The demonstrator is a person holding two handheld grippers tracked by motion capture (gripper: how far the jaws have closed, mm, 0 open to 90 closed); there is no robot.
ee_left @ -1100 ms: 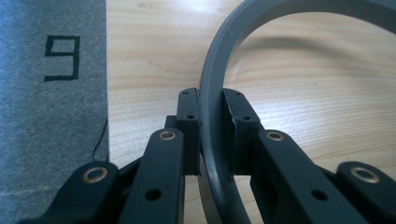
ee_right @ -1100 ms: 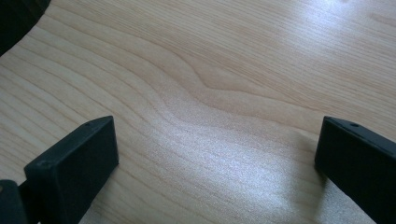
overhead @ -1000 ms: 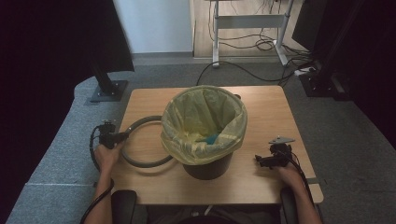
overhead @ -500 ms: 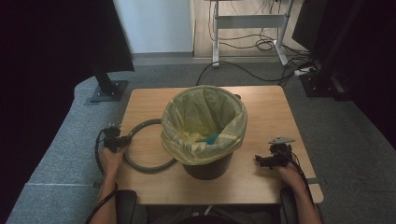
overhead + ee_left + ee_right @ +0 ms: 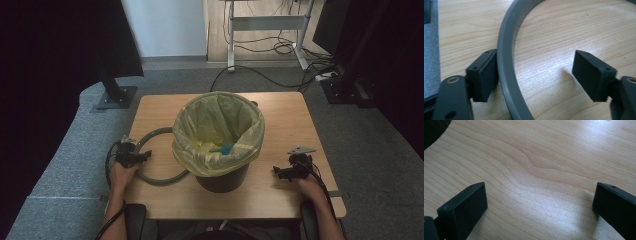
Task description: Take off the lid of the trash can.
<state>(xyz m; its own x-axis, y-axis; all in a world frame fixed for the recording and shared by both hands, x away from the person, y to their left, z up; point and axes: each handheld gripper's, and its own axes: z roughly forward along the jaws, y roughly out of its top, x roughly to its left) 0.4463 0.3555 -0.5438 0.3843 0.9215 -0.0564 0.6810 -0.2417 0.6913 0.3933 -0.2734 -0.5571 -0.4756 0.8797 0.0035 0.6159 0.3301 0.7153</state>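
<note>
The grey plastic ring [image 5: 159, 172] lies flat on the wooden tabletop, left of centre in the high view.

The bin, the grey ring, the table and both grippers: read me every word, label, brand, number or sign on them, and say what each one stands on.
There are none to read.
The bin and its yellow liner: no print.
The grey ring: plain, no marking.
The table: bare wood grain.
The left gripper and the right gripper: plain black fingers with small holes, no label.
</note>
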